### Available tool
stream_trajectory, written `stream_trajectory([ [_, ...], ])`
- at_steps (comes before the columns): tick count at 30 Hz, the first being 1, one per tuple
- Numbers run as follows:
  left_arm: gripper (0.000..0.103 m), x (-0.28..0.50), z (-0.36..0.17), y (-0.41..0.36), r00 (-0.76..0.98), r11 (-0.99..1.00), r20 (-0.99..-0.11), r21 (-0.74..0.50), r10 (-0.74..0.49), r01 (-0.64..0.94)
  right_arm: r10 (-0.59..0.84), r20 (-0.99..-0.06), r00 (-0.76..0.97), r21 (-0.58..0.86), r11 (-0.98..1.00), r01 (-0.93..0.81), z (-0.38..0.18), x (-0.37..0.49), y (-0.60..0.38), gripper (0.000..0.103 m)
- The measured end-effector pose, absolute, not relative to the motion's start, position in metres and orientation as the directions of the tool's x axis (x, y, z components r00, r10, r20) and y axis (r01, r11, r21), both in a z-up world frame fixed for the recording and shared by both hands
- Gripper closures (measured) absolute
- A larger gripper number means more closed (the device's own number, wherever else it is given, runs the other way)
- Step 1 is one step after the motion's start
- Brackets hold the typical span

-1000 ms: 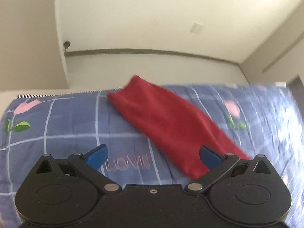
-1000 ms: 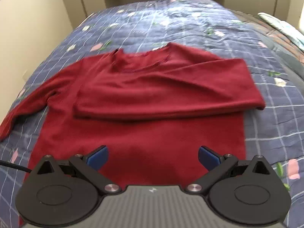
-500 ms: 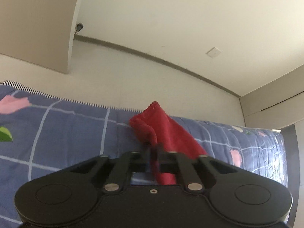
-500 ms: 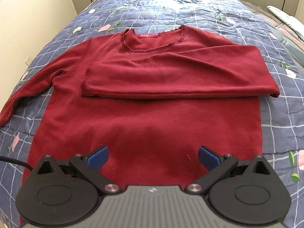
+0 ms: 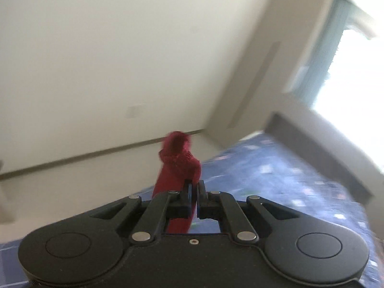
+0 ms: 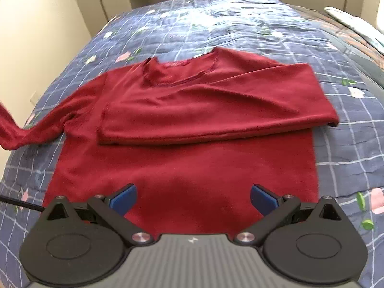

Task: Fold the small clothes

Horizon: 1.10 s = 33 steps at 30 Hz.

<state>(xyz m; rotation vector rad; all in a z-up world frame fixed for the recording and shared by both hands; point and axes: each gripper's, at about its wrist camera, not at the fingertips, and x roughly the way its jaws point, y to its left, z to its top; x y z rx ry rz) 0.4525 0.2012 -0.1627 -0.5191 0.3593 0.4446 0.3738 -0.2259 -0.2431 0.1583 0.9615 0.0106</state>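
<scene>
We find the red sweater (image 6: 187, 144) lying face up on the blue checked quilt (image 6: 336, 144), its body flat and one sleeve (image 6: 216, 110) already laid across the chest from the right side. The other sleeve (image 6: 36, 129) trails off to the left, its end lifted clear of the bed. The left gripper (image 5: 194, 192) has its jaws closed tight on that sleeve's cuff (image 5: 178, 160), which stands bunched above the fingertips. The right gripper (image 6: 193, 198) hangs over the near hem with its jaws spread wide, holding nothing. In our judgement the step in hand is to carry the cuff across the chest onto the folded sleeve. To do it well, we advise keeping the cloth taut and low, landing the cuff parallel to the first sleeve, and releasing only once it lies flat; the free gripper could pin the shoulder against dragging. No brand, label or legible writing can be read in either view; the neck tag is blurred.
</scene>
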Motion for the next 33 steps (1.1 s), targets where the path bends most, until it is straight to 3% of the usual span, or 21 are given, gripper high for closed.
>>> stream_trajectory([
  [5, 0.1, 0.478, -0.128, 0.133, 0.935, 0.87, -0.335, -0.42, 0.114, -0.256, 0.047, -0.801, 0.597, 0.15, 0.981, 0.124, -0.238, 0.368, -0.254, 0.0],
  [11, 0.1, 0.499, -0.119, 0.039, 0.94, 0.897, -0.316, -0.442, -0.129, -0.025, -0.014, -0.79, 0.613, 0.153, 0.963, 0.22, -0.233, 0.358, -0.301, 0.0],
  [20, 0.1, 0.509, -0.189, -0.077, 0.795, 0.89, -0.488, -0.437, -0.36, 0.135, -0.103, -0.799, 0.592, 0.129, 0.933, 0.337, -0.241, 0.334, -0.362, 0.0],
  [29, 0.096, 0.508, -0.255, -0.099, 0.663, 0.907, -0.649, -0.407, -0.373, 0.112, -0.118, -0.809, 0.575, 0.126, 0.922, 0.366, -0.247, 0.323, -0.377, 0.0],
  [33, 0.083, 0.5, -0.254, -0.1, 0.653, 0.908, -0.661, -0.405, -0.369, 0.104, -0.105, -0.806, 0.582, 0.128, 0.93, 0.344, -0.246, 0.328, -0.371, 0.0],
])
